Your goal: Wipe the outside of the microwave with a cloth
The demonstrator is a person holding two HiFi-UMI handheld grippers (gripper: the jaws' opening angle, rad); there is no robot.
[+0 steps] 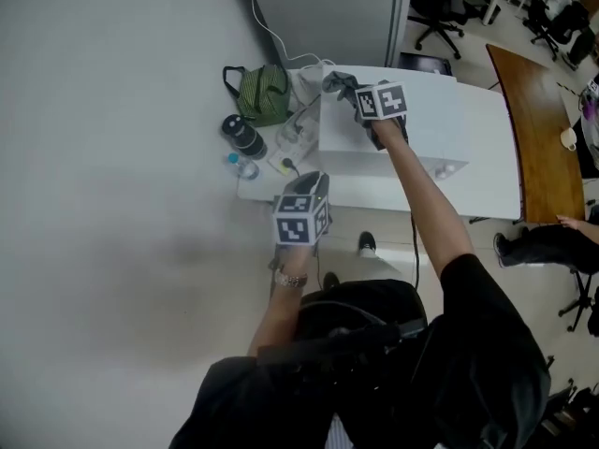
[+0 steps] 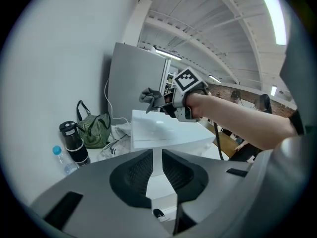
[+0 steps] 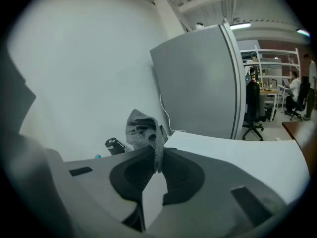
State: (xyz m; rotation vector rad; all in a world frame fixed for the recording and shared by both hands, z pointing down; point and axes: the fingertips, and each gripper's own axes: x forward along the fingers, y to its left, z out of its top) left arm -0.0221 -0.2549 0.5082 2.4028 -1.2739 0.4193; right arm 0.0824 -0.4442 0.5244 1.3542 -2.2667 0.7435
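The white microwave (image 1: 374, 124) stands on a white table (image 1: 487, 171) by the wall. My right gripper (image 1: 354, 90) is over the microwave's back left top corner, shut on a crumpled grey cloth (image 1: 339, 84). In the right gripper view the cloth (image 3: 143, 128) sticks up from between the jaws of my right gripper (image 3: 158, 150), above the white top (image 3: 237, 152). My left gripper (image 1: 314, 178) hangs in front of the table, off the microwave. In the left gripper view my left gripper (image 2: 157, 152) has its jaws a narrow slit apart with nothing between them, facing the microwave (image 2: 163, 133).
Left of the microwave lie a green striped bag (image 1: 262, 92), a black flask (image 1: 243, 137), a small water bottle (image 1: 241, 165) and cables. A grey partition (image 1: 318, 7) stands behind. A wooden table (image 1: 529, 129) and a seated person (image 1: 562, 237) are at the right.
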